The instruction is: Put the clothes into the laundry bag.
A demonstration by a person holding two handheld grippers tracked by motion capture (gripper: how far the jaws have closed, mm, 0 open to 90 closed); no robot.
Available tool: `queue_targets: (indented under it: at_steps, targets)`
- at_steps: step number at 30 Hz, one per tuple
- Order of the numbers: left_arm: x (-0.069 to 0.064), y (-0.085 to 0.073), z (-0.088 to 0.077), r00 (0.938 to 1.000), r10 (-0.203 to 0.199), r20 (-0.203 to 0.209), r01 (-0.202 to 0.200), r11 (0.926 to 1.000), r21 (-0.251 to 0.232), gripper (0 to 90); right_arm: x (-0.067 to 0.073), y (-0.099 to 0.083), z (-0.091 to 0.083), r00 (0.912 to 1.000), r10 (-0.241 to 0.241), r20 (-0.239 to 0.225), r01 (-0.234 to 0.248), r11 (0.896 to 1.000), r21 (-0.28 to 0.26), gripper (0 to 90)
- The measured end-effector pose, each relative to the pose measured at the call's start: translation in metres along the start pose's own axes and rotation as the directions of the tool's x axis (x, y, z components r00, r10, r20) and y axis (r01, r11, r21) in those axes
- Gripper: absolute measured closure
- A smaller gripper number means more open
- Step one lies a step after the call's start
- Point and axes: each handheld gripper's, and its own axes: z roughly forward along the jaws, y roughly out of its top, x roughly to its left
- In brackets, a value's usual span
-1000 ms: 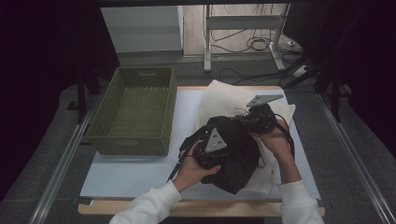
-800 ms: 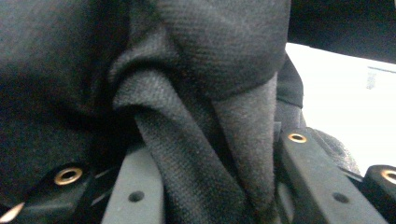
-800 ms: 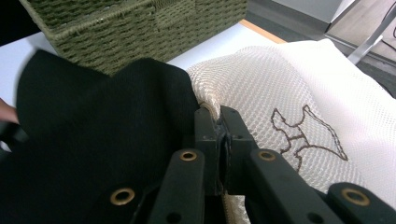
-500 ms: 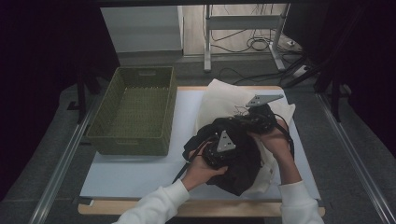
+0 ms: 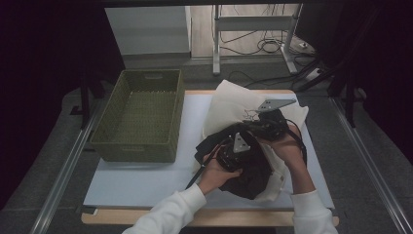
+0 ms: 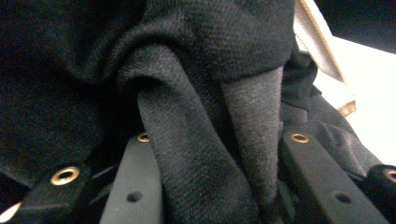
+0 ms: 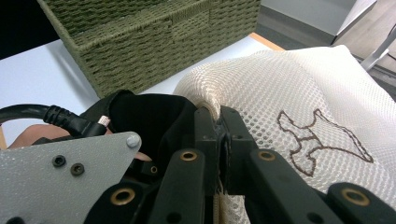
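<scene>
2 grippers work close together at the right half of the counter (image 5: 146, 180) in the high view, both on a black garment (image 5: 253, 173) that is going into a cream mesh bag (image 5: 234, 105). The left gripper (image 5: 233, 152) sits on the dark bundle, the right gripper (image 5: 267, 127) just beyond it at the bag's rim, and a green woven basket (image 5: 139, 119) stands well apart to the left.

In the left gripper view, its jaws are clamped on a thick fold of the black garment (image 6: 201, 154), which runs up between them; the bag's cream edge (image 6: 322, 51) lies up and to the right, so the opening is ahead of this hand.

In the right gripper view, the right gripper (image 7: 219, 135) has its jaws clenched tight on the rim of the mesh bag (image 7: 299, 88), holding the mouth up. The black garment (image 7: 149, 116) lies to the left of those jaws, at the mouth, beside the grey plate of the left gripper (image 7: 65, 163). By my judgement the left hand is the nearer 1 to push the cloth deeper, along the bag's length away from the person.
</scene>
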Motion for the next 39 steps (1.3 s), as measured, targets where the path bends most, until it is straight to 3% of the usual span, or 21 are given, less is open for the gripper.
queue_targets:
  at_steps: [4, 7, 8, 12, 15, 19, 21, 24, 27, 32, 35, 37, 39]
  targets:
    - [-0.003, -0.002, -0.003, 0.9999, -0.005, 0.01, 0.005, 0.9999, -0.016, 58.0, -0.007, -0.004, 0.001, 0.9997, 0.024, -0.001, -0.024, 1.0, 0.002, 86.9]
    - [-0.006, -0.004, -0.01, 0.9997, -0.006, 0.024, 0.007, 0.999, -0.043, 46.0, -0.009, -0.004, 0.001, 0.9996, 0.028, 0.0, -0.028, 1.0, 0.002, 86.9]
    - [-0.007, -0.004, -0.013, 0.9996, -0.005, 0.029, 0.006, 0.9984, -0.056, 46.0, -0.009, -0.004, 0.001, 0.9996, 0.028, 0.0, -0.028, 1.0, 0.002, 86.9]
    - [-0.01, -0.006, -0.031, 0.9983, 0.004, 0.058, 0.002, 0.9953, -0.097, 31.6, -0.012, -0.006, 0.001, 0.9994, 0.034, 0.006, -0.034, 0.999, 0.002, 86.9]
    - [-0.011, -0.006, -0.047, 0.9974, 0.007, 0.072, 0.002, 0.9922, -0.124, 26.3, -0.013, -0.007, 0.002, 0.9992, 0.038, 0.012, -0.038, 0.999, 0.005, 86.9]
    - [-0.008, -0.01, -0.071, 0.9984, 0.018, 0.053, -0.009, 0.9876, -0.157, 26.3, -0.015, -0.008, 0.002, 0.9989, 0.044, 0.018, -0.044, 0.999, 0.008, 86.9]
    - [-0.005, -0.015, -0.081, 0.9988, 0.021, 0.045, -0.015, 0.989, -0.147, 34.6, -0.015, -0.008, 0.002, 0.9989, 0.043, 0.019, -0.044, 0.999, 0.009, 86.8]
    - [0.001, -0.025, -0.089, 0.9959, 0.027, 0.087, -0.017, 0.9933, -0.114, 62.9, -0.015, -0.008, 0.002, 0.9989, 0.044, 0.019, -0.044, 0.999, 0.01, 86.8]
    - [0.004, -0.034, -0.089, 0.9938, 0.045, 0.102, -0.039, 0.9972, -0.063, 78.5, -0.015, -0.008, 0.003, 0.9988, 0.046, 0.019, -0.046, 0.999, 0.012, 86.8]
    - [-0.005, -0.045, -0.077, 0.9848, 0.071, 0.159, -0.068, 0.9975, -0.02, 88.1, -0.015, -0.008, 0.004, 0.9988, 0.045, 0.02, -0.046, 0.999, 0.014, 86.8]
    - [-0.014, -0.044, -0.076, 0.9728, 0.095, 0.211, -0.092, 0.9955, -0.025, 89.3, -0.015, -0.008, 0.004, 0.9988, 0.045, 0.02, -0.045, 0.999, 0.016, 86.8]
    - [-0.019, -0.044, -0.075, 0.968, 0.123, 0.219, -0.122, 0.9924, -0.019, 89.4, -0.016, -0.009, 0.003, 0.9987, 0.047, 0.02, -0.047, 0.999, 0.016, 86.8]
    - [-0.023, -0.045, -0.069, 0.9669, 0.158, 0.2, -0.164, 0.9865, 0.011, 89.4, -0.017, -0.009, 0.003, 0.9987, 0.046, 0.021, -0.046, 0.999, 0.015, 86.8]
